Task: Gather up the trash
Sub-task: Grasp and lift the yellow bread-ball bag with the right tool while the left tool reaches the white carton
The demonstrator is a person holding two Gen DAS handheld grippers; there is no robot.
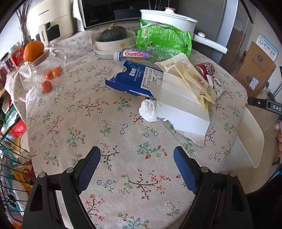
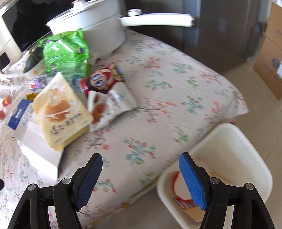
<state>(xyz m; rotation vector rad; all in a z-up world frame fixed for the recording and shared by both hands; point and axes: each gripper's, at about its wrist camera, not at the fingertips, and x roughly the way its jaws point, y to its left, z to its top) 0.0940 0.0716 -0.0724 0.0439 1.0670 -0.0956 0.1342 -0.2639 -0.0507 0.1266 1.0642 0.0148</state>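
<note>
Trash lies on a floral tablecloth (image 1: 109, 133): a torn blue and white carton (image 1: 176, 98), a crumpled white tissue (image 1: 149, 110), a yellow snack wrapper (image 1: 190, 75) (image 2: 61, 109), a red can (image 1: 204, 69) (image 2: 104, 81), a white wrapper (image 2: 109, 107), a green bag (image 1: 162, 40) (image 2: 65, 52) and a plastic bottle (image 1: 134, 54). My left gripper (image 1: 136, 155) hangs open over bare cloth, short of the tissue, holding nothing. My right gripper (image 2: 141, 161) is open and empty at the table's edge, its right finger over a white bin (image 2: 234, 141) that holds some packaging.
At the back stand a white pot (image 1: 167, 17) with a long handle, a microwave (image 1: 109, 10), a bowl with a squash (image 1: 114, 38) and a glass jar with oranges (image 1: 45, 70). Cardboard boxes (image 1: 255, 67) sit on the floor at right. The bin (image 1: 252, 137) stands beside the table.
</note>
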